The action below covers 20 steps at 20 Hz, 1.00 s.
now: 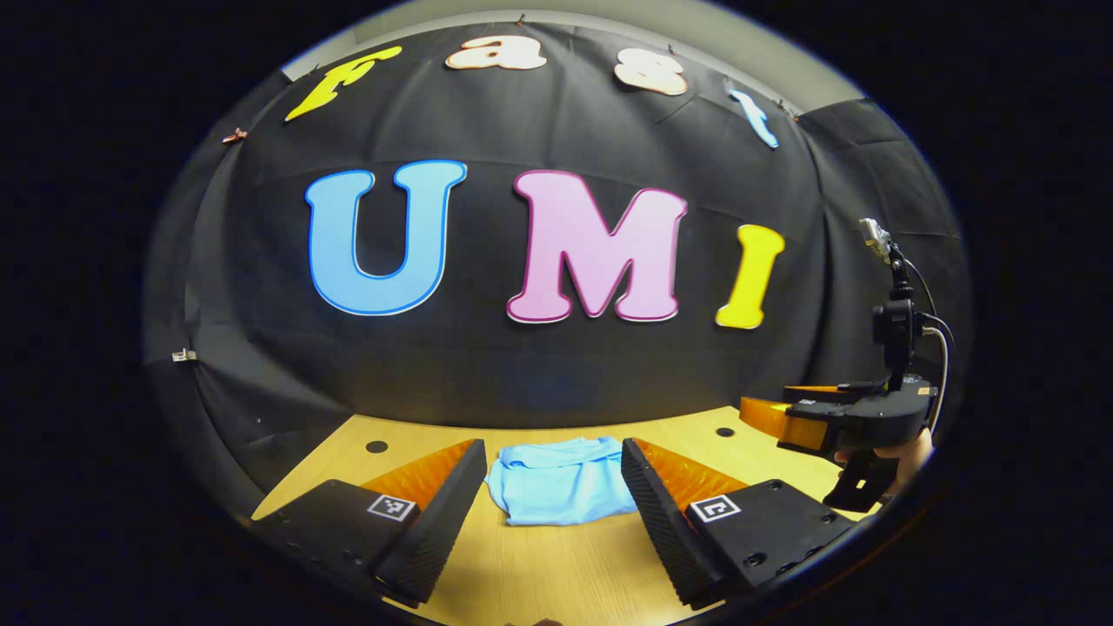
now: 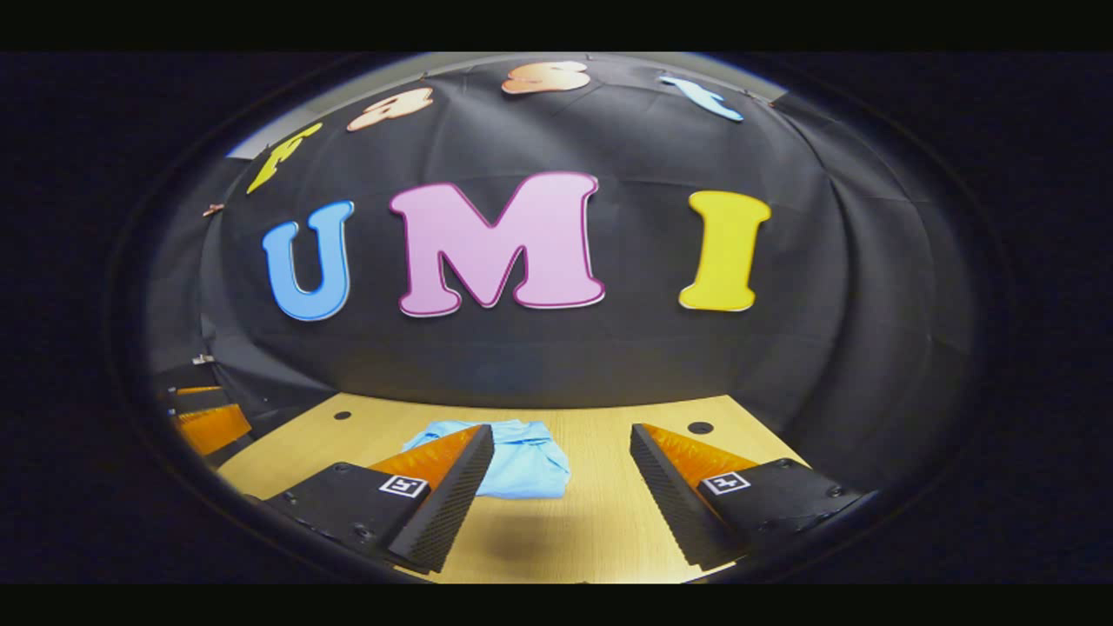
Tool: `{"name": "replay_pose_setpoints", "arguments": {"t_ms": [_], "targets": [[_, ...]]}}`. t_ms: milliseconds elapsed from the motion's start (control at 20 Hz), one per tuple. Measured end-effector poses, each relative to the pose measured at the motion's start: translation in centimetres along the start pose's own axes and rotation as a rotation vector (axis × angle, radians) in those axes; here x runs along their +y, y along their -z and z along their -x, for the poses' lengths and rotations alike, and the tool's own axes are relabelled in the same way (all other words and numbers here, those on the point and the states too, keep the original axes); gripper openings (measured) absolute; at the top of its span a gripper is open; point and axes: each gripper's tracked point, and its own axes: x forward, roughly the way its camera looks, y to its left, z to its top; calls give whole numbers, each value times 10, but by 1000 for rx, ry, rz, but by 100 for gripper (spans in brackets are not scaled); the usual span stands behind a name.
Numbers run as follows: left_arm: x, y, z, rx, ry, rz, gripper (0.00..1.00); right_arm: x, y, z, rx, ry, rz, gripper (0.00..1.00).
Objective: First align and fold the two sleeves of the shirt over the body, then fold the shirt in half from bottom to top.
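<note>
A light blue shirt [image 1: 556, 480] lies folded into a compact bundle on the wooden table [image 1: 556, 565]. In the left gripper view it rests just beyond my left gripper [image 1: 554, 474], which is open with nothing between its fingers. In the right gripper view the same shirt [image 2: 522, 465] sits ahead and to the left, partly behind the left finger of my right gripper [image 2: 562, 456], which is also open and holds nothing. The left gripper view also shows my right gripper [image 1: 765, 417] off to the right, held by a hand [image 1: 909, 456].
The wooden table [image 2: 600, 522] has small dark holes [image 1: 376, 446] near its far corners. Black cloth walls close the booth behind and at both sides. The other gripper's fingers [image 2: 209, 426] show at the far left of the right gripper view.
</note>
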Motion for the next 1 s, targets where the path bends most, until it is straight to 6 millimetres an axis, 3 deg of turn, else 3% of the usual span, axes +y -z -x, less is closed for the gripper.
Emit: {"name": "replay_pose_setpoints", "arguments": {"t_ms": [200, 450, 650, 700, 750, 900, 950, 1000], "targets": [[-7, -18, 81, -53, -17, 43, 99, 2, -23, 82, -78, -5, -27, 98], [-13, -31, 167, -99, -55, 40, 97, 13, -38, 162, -125, -42, -24, 98], [-21, -21, 211, -81, -45, -20, 97, 37, -25, 218, -127, -114, -22, 98], [-21, -19, 219, -79, -50, -26, 92, 42, -24, 228, -132, -126, -26, 98], [-23, -18, 227, -77, -59, -24, 97, 44, -25, 238, -139, -133, -31, 98], [-25, -17, 244, -76, -76, 11, 97, 51, -27, 255, -160, -147, -12, 98], [-25, -16, 247, -76, -80, 16, 92, 54, -27, 258, -162, -151, -3, 98], [-23, -16, 250, -77, -87, 16, 97, 56, -26, 258, -161, -156, 4, 100]]}}
